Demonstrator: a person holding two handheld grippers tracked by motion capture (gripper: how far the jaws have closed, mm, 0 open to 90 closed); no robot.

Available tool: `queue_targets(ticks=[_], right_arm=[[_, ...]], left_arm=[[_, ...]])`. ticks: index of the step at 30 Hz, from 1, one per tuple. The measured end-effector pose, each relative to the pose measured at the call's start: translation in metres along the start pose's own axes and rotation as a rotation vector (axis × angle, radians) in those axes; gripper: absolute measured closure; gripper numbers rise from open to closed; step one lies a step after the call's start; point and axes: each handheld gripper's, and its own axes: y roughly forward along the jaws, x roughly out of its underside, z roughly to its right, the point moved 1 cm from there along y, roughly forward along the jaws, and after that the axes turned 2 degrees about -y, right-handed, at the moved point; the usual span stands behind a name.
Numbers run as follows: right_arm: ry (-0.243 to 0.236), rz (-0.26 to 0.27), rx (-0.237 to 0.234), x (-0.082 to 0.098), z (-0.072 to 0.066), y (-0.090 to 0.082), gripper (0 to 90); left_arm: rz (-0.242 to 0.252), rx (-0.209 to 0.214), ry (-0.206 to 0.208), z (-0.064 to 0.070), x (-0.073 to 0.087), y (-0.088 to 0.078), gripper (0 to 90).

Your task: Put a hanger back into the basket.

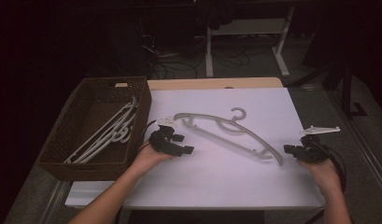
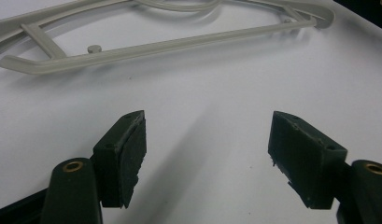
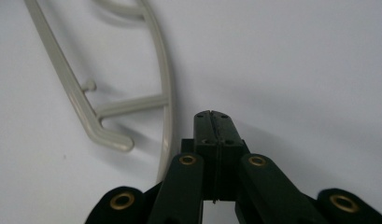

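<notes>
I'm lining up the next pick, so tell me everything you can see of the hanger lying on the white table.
The hanger is pale grey, plastic by its look: a hook at top, two curved arms, a straight lower bar with small pegs. It lies flat on the white table, slanting down toward the right, right of the basket. Nothing touches it; both tools sit apart from its ends.

Dim lab or workshop, white-topped table (image 1: 216,186), floor cables (image 1: 179,65), desk legs (image 1: 282,46)

Pale grey hanger (image 1: 228,132), white table cover (image 1: 212,177), dark brown woven basket (image 1: 81,165), black claws (image 2: 207,158), perhaps whitish hangers (image 1: 109,133) inside
</notes>
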Motion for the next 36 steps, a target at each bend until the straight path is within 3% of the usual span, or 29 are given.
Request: queue_targets(ticks=[5,12,15,22,36], right_arm=[[-0.043,-0.065,-0.015,0.004,-0.002,0.009,89.3],[-0.073,-0.091,-0.063,0.004,-0.007,0.013,89.3],[-0.11,-0.106,-0.105,0.003,-0.014,0.015,89.3],[-0.227,-0.142,-0.217,-0.004,-0.044,0.024,89.3],[-0.384,-0.18,-0.45,-0.012,-0.112,0.043,89.3]], left_arm=[[0.0,-0.005,-0.006,-0.001,0.0,0.0,26.1],[-0.01,-0.011,-0.003,-0.002,0.0,0.001,26.0],[-0.008,-0.011,-0.004,-0.002,0.0,0.001,26.0],[-0.002,-0.017,-0.006,-0.002,0.0,0.0,26.0],[-0.007,-0.029,-0.004,-0.002,0.0,-0.001,26.0]])
